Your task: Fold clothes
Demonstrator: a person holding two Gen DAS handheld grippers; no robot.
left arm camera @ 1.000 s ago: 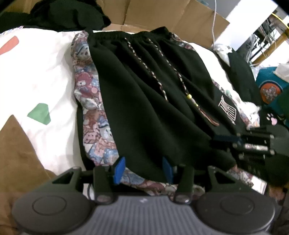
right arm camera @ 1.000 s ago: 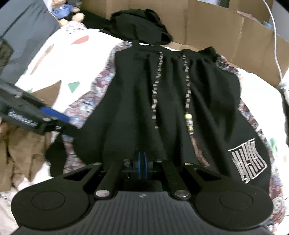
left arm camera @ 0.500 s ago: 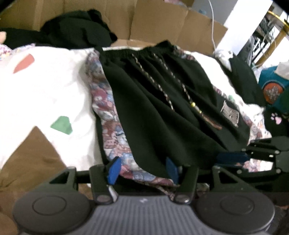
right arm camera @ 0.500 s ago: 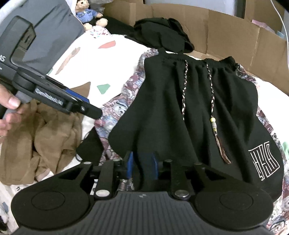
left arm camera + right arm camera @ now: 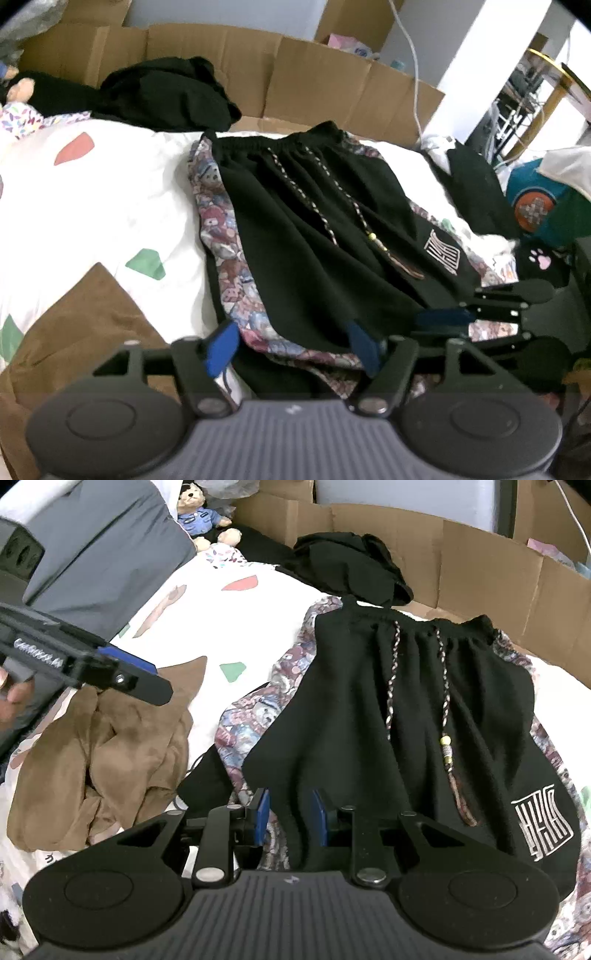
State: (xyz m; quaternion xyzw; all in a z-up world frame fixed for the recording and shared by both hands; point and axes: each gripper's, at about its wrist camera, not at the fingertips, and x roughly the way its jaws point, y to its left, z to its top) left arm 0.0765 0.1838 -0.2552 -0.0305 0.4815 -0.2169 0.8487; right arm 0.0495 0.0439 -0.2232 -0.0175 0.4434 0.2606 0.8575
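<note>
Black drawstring shorts (image 5: 314, 236) with a white logo lie folded flat on a bear-patterned garment (image 5: 221, 229) on the bed; they also show in the right wrist view (image 5: 388, 716). My left gripper (image 5: 291, 349) is open and empty, just short of the shorts' near hem. My right gripper (image 5: 290, 818) is open and empty, its blue pads either side of the hem edge without holding it. The right gripper also shows at the right of the left wrist view (image 5: 480, 314), and the left gripper at the left of the right wrist view (image 5: 122, 675).
A crumpled brown garment (image 5: 99, 746) lies at the left. A black clothes pile (image 5: 351, 565) sits by the cardboard wall (image 5: 480, 561) at the back. A teddy bear (image 5: 203, 517) and grey pillow (image 5: 99, 554) are at far left. A white sheet (image 5: 92, 206) covers the bed.
My right gripper went from shut to open and let go of the shorts' hem. Both grippers pulled back and up from the shorts, which now lie flat.
</note>
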